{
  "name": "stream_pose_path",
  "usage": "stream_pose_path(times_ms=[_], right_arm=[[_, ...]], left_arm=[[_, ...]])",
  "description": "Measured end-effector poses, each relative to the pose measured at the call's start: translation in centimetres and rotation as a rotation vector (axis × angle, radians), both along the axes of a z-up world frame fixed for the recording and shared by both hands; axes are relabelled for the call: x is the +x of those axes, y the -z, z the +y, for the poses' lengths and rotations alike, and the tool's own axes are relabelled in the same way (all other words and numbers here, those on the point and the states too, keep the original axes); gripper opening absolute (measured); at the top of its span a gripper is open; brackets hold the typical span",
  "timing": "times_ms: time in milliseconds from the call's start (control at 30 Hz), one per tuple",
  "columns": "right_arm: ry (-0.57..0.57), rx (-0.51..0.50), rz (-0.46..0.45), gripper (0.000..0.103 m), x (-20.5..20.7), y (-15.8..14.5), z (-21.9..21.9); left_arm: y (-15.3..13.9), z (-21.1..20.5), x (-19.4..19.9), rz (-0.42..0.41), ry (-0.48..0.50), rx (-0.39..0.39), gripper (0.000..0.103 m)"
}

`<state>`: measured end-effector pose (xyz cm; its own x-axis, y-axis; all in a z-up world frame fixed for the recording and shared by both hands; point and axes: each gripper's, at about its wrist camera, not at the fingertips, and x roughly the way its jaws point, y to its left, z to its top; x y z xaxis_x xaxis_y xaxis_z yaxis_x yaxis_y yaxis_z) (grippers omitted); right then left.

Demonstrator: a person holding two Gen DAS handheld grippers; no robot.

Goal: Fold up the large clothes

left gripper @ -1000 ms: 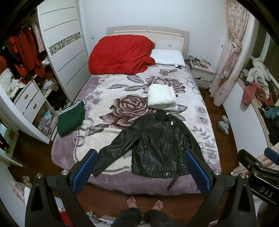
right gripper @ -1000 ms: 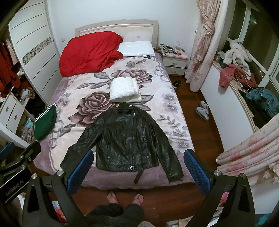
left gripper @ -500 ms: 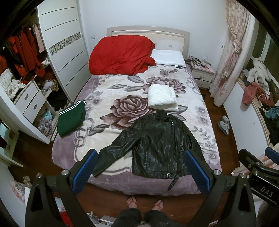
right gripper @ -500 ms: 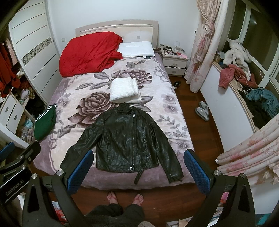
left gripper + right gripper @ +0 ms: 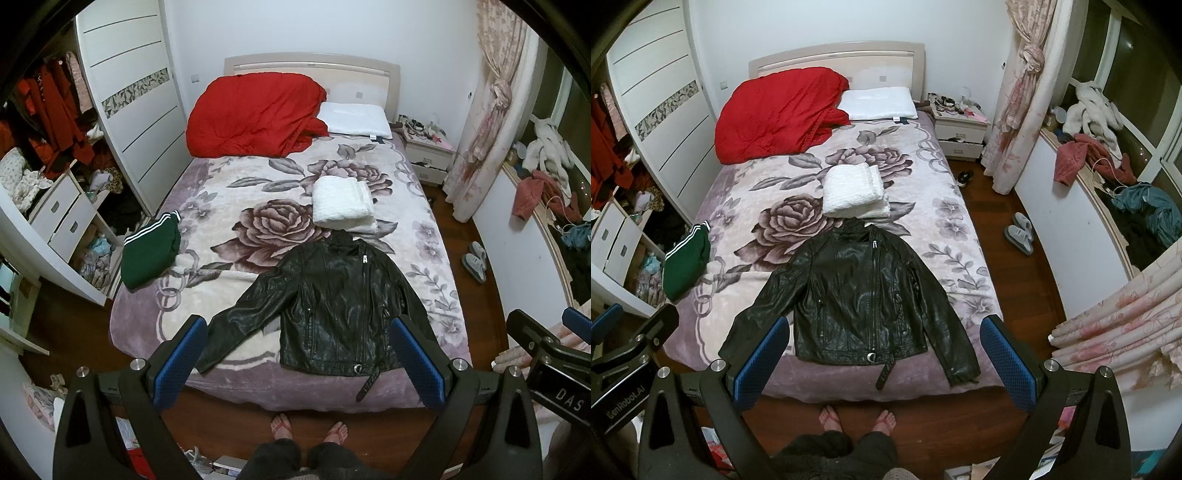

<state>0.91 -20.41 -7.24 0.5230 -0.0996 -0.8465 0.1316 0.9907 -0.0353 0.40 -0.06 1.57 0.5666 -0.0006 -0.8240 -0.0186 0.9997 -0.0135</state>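
Black leather jacket (image 5: 862, 301) lies flat and face up at the foot of the bed (image 5: 746, 192), sleeves spread, its belt hanging over the edge. "GenRobot.AI" is printed on the left gripper (image 5: 295, 363) where it shows in the right wrist view; "DAS" is all I can read on the right gripper (image 5: 884, 363) in the left wrist view. Both hover above the floor with blue pads spread wide, grasping nothing, touching nothing.

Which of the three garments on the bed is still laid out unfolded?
The black leather jacket, sleeves spread at the foot of the bed. The white garment and the green garment are already folded bundles.
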Motion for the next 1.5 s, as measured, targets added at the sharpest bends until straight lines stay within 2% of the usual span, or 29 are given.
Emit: stream_pose_path(times_ms=[1200,1300,1367,1400,1500], right_arm=[[0.006,0.005,0.017,0.103,1.3,0.3,0.4],[0.018,0.05,0.036,0.103,2.9,3.2,0.4],[0.035,0.119,0.054,0.103,4.5,5.5,0.0],[0.057,0.158,0.064,0.103,5.2,6.7,-0.3],[0.18,0.259,0.115,0.103,8.2,12.0,-3.1]], left_arm=[[0.0,-0.1,0.4,0.007,0.003,-0.001,0.101],[0.1,0.3,1.6,0.008,0.008,0.003,0.101],[3.5,1.0,3.2,-0.004,0.014,0.027,0.101],[4.1,1.1,3.9,-0.017,0.013,0.04,0.101],[7.7,1.5,6.6,-0.034,0.014,0.076,0.101]])
